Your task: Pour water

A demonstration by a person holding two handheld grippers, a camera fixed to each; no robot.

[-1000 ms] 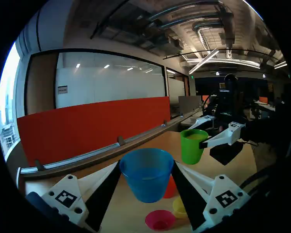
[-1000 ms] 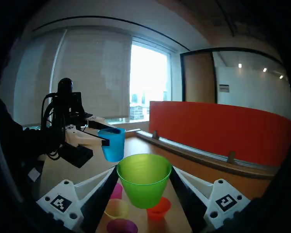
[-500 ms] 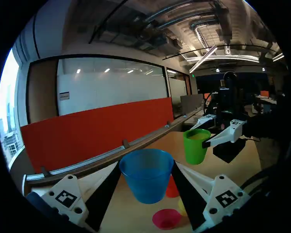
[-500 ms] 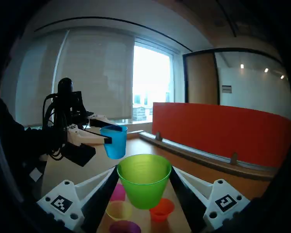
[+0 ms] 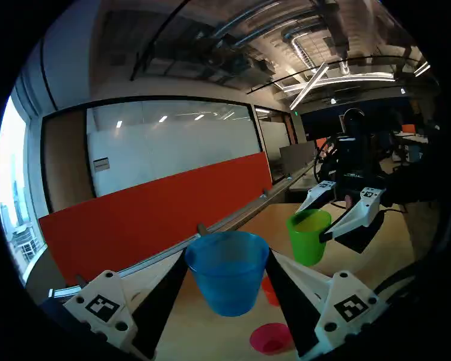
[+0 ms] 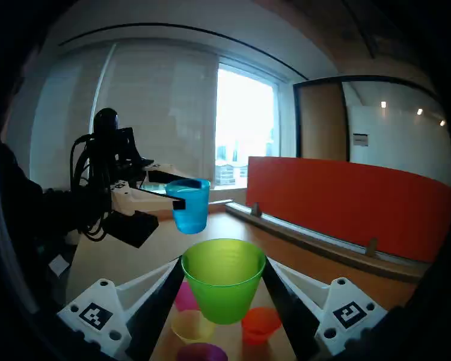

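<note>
My left gripper was clamped on the blue cup, both fingers pressed to its sides, holding it roughly upright above the wooden table. My right gripper gripped the green cup the same way. In the left gripper view the green cup sat at two o'clock, near the blue one but apart from it. In the right gripper view the blue cup hung at eleven o'clock. Down at six o'clock a pink cup, an orange cup and a yellow cup stood on the table. I could not tell whether either held cup had water in it.
</note>
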